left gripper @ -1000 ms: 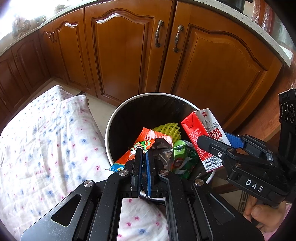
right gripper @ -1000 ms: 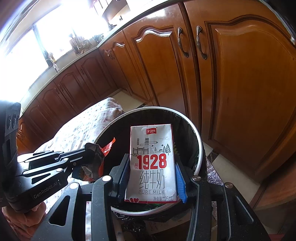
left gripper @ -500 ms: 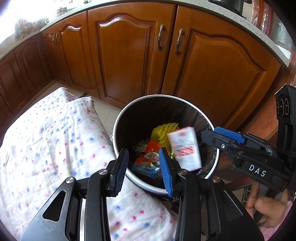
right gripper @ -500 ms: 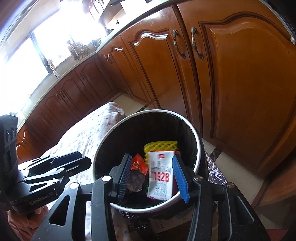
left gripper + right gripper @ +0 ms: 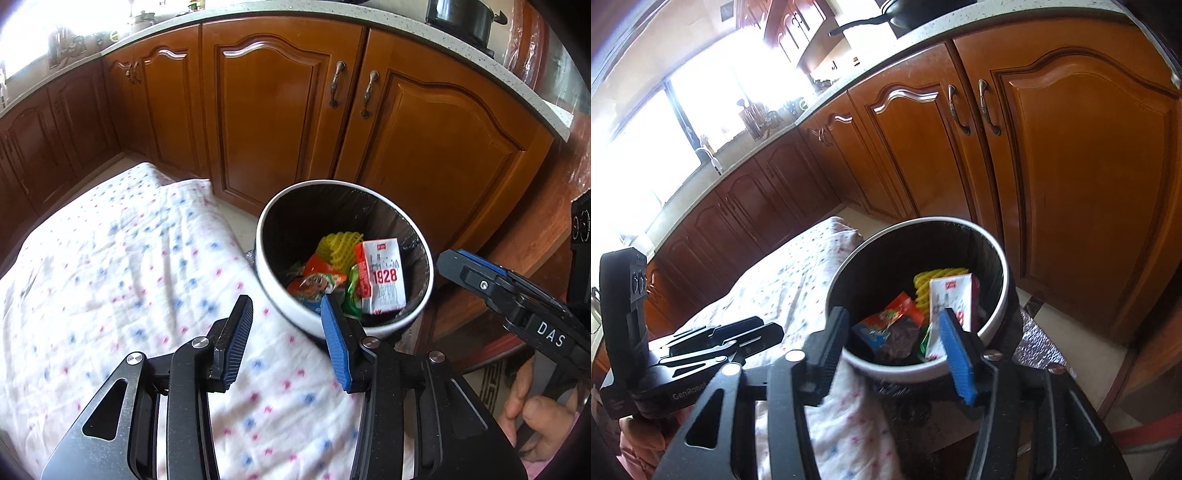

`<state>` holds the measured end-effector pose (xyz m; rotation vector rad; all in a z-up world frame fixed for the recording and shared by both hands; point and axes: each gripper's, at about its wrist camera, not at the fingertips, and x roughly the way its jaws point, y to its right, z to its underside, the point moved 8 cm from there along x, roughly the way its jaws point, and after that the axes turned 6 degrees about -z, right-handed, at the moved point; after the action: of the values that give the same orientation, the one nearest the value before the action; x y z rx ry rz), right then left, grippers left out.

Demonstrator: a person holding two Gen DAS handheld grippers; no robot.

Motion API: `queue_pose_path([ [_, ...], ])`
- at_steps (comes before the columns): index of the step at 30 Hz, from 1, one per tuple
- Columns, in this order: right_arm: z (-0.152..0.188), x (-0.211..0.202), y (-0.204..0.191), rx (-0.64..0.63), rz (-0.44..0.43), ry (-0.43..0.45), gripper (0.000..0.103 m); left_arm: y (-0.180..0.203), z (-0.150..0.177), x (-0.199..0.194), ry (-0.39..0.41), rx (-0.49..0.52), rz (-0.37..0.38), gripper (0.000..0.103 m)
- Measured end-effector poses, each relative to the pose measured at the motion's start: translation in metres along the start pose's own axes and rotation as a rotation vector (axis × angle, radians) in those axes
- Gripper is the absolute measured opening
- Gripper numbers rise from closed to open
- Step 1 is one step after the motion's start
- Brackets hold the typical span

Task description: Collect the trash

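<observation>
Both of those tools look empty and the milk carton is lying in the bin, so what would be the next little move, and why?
Probably swing both away to look for more trash. The left tool and right tool have just opened with nothing between them, and the milk carton and wrappers already lie in the bin.

Strong daylight enters through the window (image 5: 657, 136), which is burnt out to plain white in the right wrist view, and the glare washes over the worktop (image 5: 746, 158) below it. In the left wrist view the upper left corner is overexposed in the same way. The wooden cabinet doors (image 5: 273, 122) carry soft bright reflections. The inside of the trash bin (image 5: 343, 254) is dark, yet the packages in it are lit and the print on the milk carton (image 5: 384, 277) is readable. The patterned cloth (image 5: 122, 280) is bright and a little smeared by motion blur, more so near the lower edge in the right wrist view. Both pictures bend straight lines strongly and end in black rounded corners.
</observation>
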<state>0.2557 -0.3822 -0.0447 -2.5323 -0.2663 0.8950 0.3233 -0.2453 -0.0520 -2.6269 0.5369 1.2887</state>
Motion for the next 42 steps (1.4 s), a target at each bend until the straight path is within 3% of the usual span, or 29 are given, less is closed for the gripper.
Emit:
queue_pose_path([
  [2, 0.011, -0.004, -0.006, 0.007, 0.0, 0.013, 0.064, -0.006, 0.009, -0.007, 0.004, -0.022, 0.007, 0.042],
  [6, 0.032, -0.016, -0.021, 0.004, 0.001, 0.051, 0.072, -0.021, 0.034, -0.025, 0.026, -0.065, -0.009, 0.057],
  [10, 0.048, -0.031, -0.036, -0.023, 0.012, 0.104, 0.089, -0.036, 0.062, -0.044, 0.067, -0.09, -0.038, 0.064],
  [16, 0.062, -0.05, -0.049, -0.054, 0.029, 0.178, 0.094, -0.058, 0.092, -0.07, 0.127, -0.156, -0.068, 0.075],
  [22, 0.066, -0.072, -0.066, -0.114, 0.051, 0.241, 0.099, -0.075, 0.111, -0.092, 0.193, -0.21, -0.092, 0.076],
  [26, 0.058, -0.099, -0.093, -0.216, 0.034, 0.336, 0.103, -0.079, 0.113, -0.114, 0.272, -0.214, -0.115, 0.078],
  [30, 0.062, -0.113, -0.111, -0.318, 0.048, 0.423, 0.103, -0.084, 0.113, -0.146, 0.397, -0.235, -0.158, 0.103],
  [33, 0.068, -0.102, -0.106, -0.307, 0.06, 0.413, 0.103, -0.089, 0.118, -0.164, 0.481, -0.246, -0.215, 0.103],
  [42, 0.093, -0.074, -0.096, -0.277, 0.043, 0.338, 0.103, -0.099, 0.143, -0.151, 0.443, -0.235, -0.296, 0.103],
])
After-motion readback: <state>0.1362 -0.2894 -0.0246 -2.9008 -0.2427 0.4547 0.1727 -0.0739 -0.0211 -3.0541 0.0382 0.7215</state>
